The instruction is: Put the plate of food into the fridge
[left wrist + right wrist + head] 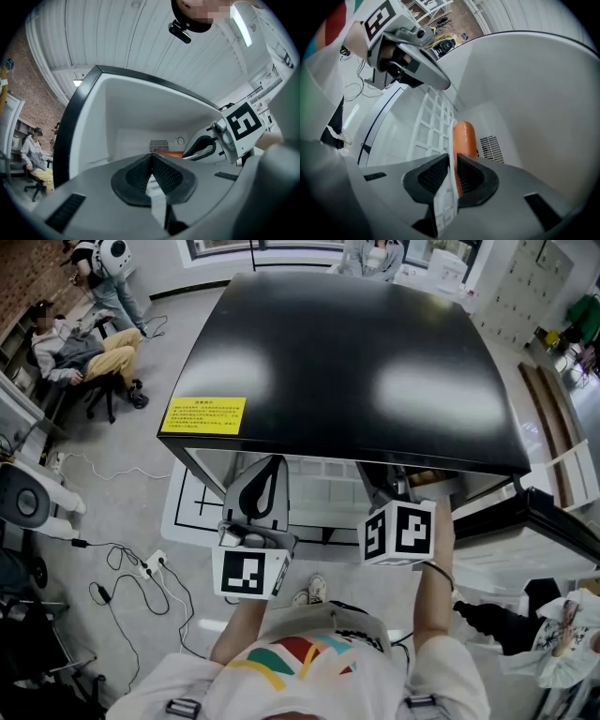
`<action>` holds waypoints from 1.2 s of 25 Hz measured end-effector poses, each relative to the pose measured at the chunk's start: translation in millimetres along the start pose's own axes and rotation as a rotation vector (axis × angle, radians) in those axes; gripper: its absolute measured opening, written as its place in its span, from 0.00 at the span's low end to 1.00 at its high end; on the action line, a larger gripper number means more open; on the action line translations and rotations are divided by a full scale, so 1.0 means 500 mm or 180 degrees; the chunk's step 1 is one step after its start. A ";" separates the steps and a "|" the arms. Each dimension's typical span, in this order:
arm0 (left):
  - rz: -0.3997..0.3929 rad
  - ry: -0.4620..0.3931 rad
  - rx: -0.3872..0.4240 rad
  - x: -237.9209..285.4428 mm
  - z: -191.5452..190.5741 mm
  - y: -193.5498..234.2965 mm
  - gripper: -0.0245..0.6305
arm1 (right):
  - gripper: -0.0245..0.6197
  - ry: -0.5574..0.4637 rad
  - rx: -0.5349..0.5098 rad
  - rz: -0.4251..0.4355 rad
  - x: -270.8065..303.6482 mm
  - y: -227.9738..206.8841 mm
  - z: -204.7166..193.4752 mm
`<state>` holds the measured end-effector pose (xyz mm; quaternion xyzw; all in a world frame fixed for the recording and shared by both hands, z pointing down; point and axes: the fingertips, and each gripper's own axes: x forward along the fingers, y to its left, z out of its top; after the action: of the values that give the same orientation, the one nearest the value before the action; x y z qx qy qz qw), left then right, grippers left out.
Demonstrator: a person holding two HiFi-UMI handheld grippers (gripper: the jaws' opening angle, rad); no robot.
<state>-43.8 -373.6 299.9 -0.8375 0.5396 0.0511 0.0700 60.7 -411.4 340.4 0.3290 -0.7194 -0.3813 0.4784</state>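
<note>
fridge (347, 362): small, black top with a yellow label. Open on the person's side, white inside, with a vent grille on the back wall. Both grippers reach into the top compartment.
wire shelf (425, 125): white grid that forms the floor of that compartment. This is the likely place to set the plate down.
left gripper (151, 161): pads pressed together with nothing between them. It sits idle just beside the right one inside the opening.
right gripper (453, 161): clamped on the plate's rim, with one pad above the rim and one below.
plate (453, 140): thin and white, seen edge-on in the right gripper view. It is inside the fridge over the wire shelf. I can't tell whether it touches the shelf.
plate handling: it looks rigid and light, with a smooth and probably slick surface, and it would probably chip if it were knocked. Held at one edge only, the far side will tend to sag, so it needs to be kept level.
grip spot: the bare rim, clear of the food, as it is held now. A deeper bite would push the pads into the food. The empty left gripper could steady the opposite rim if the plate tips.
orange food piece (465, 137): sausage-shaped with a rounded end. It lies loose on the plate just past the pads. I can't tell whether it is a sausage or a carrot.
food handling: it is round, so it will probably roll off if the plate tilts or is set down with a jolt.
</note>
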 end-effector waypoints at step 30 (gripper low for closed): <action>-0.0118 -0.0019 -0.0012 0.013 0.000 -0.024 0.05 | 0.12 -0.0844 0.1166 0.0720 -0.019 -0.008 0.043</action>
<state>-30.3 -374.6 299.6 -0.8473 0.5237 0.0532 0.0710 44.2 -400.6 327.3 0.2748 -0.8652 -0.2284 0.3519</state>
